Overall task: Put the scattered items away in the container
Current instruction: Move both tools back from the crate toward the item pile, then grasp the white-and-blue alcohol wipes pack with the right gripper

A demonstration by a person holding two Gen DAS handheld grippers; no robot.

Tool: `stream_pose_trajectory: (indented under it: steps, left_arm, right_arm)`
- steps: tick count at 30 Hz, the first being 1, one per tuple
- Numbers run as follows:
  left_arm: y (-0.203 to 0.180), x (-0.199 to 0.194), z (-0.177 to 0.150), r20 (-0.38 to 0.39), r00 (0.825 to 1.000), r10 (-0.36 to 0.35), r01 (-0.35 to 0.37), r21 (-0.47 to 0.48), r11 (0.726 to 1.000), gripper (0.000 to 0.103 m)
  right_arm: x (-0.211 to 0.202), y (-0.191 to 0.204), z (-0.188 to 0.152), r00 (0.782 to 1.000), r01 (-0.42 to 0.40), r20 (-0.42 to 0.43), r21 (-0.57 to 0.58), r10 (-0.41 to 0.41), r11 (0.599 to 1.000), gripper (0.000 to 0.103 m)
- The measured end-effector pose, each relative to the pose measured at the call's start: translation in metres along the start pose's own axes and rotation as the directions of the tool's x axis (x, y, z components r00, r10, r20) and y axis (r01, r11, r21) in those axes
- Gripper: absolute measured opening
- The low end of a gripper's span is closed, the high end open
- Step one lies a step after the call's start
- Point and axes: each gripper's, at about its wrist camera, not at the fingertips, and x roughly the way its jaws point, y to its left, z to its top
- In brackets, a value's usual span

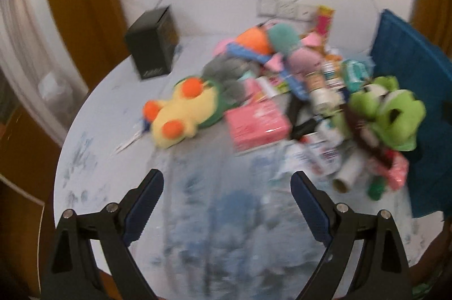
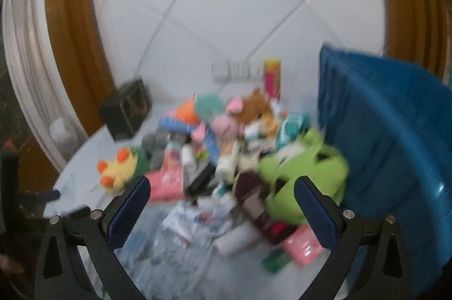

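Note:
A heap of toys and packets lies on a round white table [image 1: 93,173]. It holds a yellow plush with orange feet [image 1: 178,113], a pink box [image 1: 257,122], a green frog plush [image 1: 392,113] and several tubes and bottles. A blue container [image 1: 409,68] stands at the right of the heap. My left gripper [image 1: 227,184] hangs open above the table's near part, empty. In the right wrist view the frog plush [image 2: 305,173] lies against the blue container [image 2: 395,144]. My right gripper [image 2: 221,190] is open over the heap's near edge, holding nothing. Both views are blurred.
A black box [image 1: 152,46] stands at the table's far left, also in the right wrist view as the black box [image 2: 124,108]. A white tiled wall [image 2: 226,3] with a socket strip [image 1: 282,8] rises behind. Brown wooden frames [image 2: 70,32] flank it.

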Motion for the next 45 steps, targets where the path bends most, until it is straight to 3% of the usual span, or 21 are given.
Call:
stream_pose_trajectory:
  steps: [3, 7, 15, 19, 22, 27, 28, 29, 31, 32, 34, 38, 43, 45]
  left_arm:
    - [0.024, 0.022, -0.005, -0.03, 1.0, -0.005, 0.004, -0.029, 1.0, 0.092]
    - [0.026, 0.044, -0.009, -0.047, 0.998, -0.041, 0.039, -0.053, 0.998, 0.092]
    - [-0.032, 0.095, -0.005, -0.108, 0.991, -0.076, 0.079, 0.024, 0.997, 0.092]
    - [-0.061, 0.122, -0.002, -0.139, 0.986, -0.089, 0.099, 0.072, 0.992, 0.092]
    - [-0.076, 0.138, 0.001, -0.156, 0.982, -0.104, 0.12, 0.096, 0.988, 0.092]
    - [-0.1, 0.16, 0.006, -0.185, 0.968, -0.167, 0.192, 0.13, 0.973, 0.092]
    - [-0.106, 0.166, 0.006, -0.202, 0.965, -0.17, 0.201, 0.144, 0.969, 0.085]
    - [-0.111, 0.174, 0.005, -0.223, 0.958, -0.181, 0.218, 0.154, 0.964, 0.064]
    - [-0.115, 0.183, 0.005, -0.255, 0.939, -0.23, 0.272, 0.145, 0.951, 0.041]
    - [-0.114, 0.181, 0.007, -0.246, 0.942, -0.229, 0.271, 0.151, 0.951, 0.031]
    - [-0.11, 0.175, 0.01, -0.23, 0.948, -0.222, 0.262, 0.165, 0.951, 0.026]
    - [-0.08, 0.165, 0.01, -0.211, 0.966, -0.146, 0.189, 0.196, 0.962, 0.024]
    - [-0.026, 0.161, 0.002, -0.217, 0.974, -0.064, 0.103, 0.173, 0.98, 0.024]
    - [-0.009, 0.162, -0.002, -0.215, 0.976, -0.036, 0.073, 0.167, 0.983, 0.024]
  right_arm:
    - [0.028, 0.008, -0.017, 0.997, 0.02, -0.078, 0.002, -0.02, 1.0, 0.103]
    - [0.059, 0.008, -0.039, 0.984, 0.035, -0.174, -0.009, -0.036, 0.999, 0.103]
    - [0.104, -0.014, -0.066, 0.958, -0.006, -0.288, 0.002, 0.006, 1.0, 0.102]
    - [0.124, -0.016, -0.068, 0.947, -0.065, -0.317, -0.011, 0.059, 0.998, 0.066]
    - [0.144, -0.015, -0.07, 0.933, -0.087, -0.352, -0.013, 0.077, 0.996, 0.063]
    - [0.152, -0.03, -0.075, 0.931, -0.062, -0.359, 0.031, 0.069, 0.998, 0.063]
    - [0.153, -0.033, -0.076, 0.93, -0.057, -0.36, 0.041, 0.068, 0.998, 0.063]
    - [0.154, -0.036, -0.077, 0.93, -0.049, -0.362, 0.049, 0.063, 0.998, 0.063]
    - [0.155, -0.041, -0.081, 0.929, -0.033, -0.367, 0.064, 0.054, 0.997, 0.063]
    - [0.155, -0.042, -0.083, 0.928, -0.028, -0.37, 0.071, 0.052, 0.997, 0.063]
    - [0.156, -0.04, -0.085, 0.926, -0.026, -0.374, 0.074, 0.052, 0.997, 0.06]
    - [0.162, -0.022, -0.085, 0.923, -0.059, -0.376, 0.075, 0.083, 0.995, 0.051]
    - [0.177, 0.014, -0.086, 0.914, -0.103, -0.389, 0.044, 0.112, 0.994, 0.051]
    - [0.186, 0.025, -0.088, 0.908, -0.103, -0.405, 0.031, 0.107, 0.994, 0.059]
